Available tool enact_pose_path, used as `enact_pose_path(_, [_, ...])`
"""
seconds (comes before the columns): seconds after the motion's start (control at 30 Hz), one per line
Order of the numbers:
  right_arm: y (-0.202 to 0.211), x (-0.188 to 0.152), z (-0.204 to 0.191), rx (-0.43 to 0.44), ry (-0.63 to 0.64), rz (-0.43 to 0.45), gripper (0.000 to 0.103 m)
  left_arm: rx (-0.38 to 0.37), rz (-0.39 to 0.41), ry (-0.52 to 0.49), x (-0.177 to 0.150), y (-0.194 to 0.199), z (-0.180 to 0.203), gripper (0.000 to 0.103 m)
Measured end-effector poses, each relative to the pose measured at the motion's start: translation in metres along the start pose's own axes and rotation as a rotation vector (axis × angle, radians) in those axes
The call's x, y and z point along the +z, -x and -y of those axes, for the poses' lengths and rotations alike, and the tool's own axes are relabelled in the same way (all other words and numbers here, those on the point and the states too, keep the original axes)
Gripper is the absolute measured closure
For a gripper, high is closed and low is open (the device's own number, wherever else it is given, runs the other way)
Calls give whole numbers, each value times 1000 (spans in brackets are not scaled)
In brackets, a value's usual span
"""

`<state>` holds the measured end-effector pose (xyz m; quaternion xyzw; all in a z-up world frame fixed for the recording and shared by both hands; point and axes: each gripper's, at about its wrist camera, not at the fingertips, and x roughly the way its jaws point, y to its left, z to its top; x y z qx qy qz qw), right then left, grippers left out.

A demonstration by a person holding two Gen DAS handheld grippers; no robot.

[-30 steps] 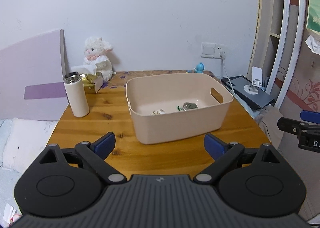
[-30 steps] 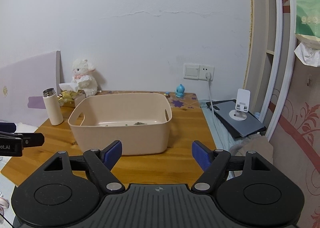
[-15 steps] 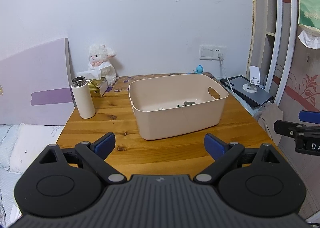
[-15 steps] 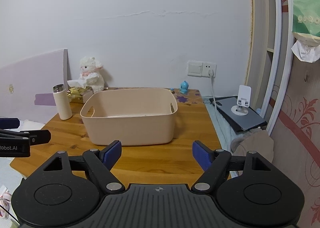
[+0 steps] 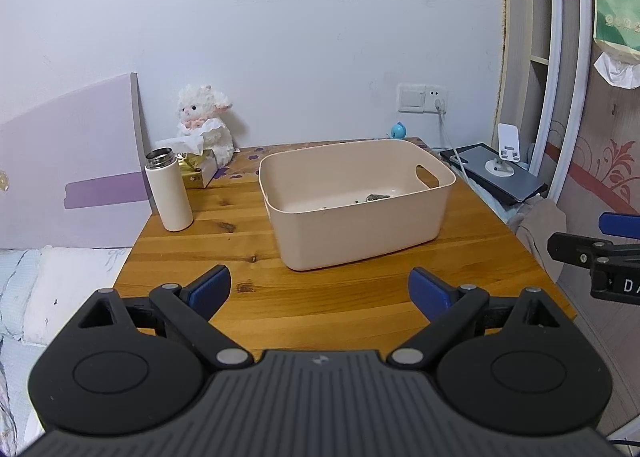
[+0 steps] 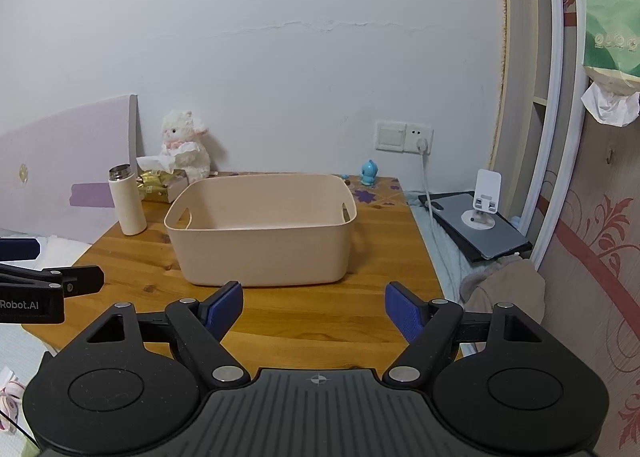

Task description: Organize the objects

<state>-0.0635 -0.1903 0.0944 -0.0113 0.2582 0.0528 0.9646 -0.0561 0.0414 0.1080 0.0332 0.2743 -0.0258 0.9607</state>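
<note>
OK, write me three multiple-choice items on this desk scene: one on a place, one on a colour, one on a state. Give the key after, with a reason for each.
1. Where does the white bottle stand on the wooden table?
A. inside the bin
B. left of the bin, apart from it
C. on the tablet

2. What colour is the storage bin?
A. pale beige-pink
B. dark green
C. bright red

3. How do both grippers stand?
A. both shut on the bottle
B. left shut, right open
C. both open and holding nothing

Key:
1 B: bare wood shows between bottle and bin.
2 A: its walls are beige-pink in both views.
3 C: the left gripper and the right gripper each show blue pads wide apart with only table between.
</note>
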Motion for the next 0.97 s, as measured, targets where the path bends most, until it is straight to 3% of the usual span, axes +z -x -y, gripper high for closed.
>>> enact_pose_path(0.57, [-16, -1, -6, -7, 20, -46, 23, -33, -40, 29, -5, -14, -17, 7])
enact_pose_path(0.97, [-39, -1, -6, -14, 21, -82, 22, -13, -75, 22, -7, -34, -22, 7])
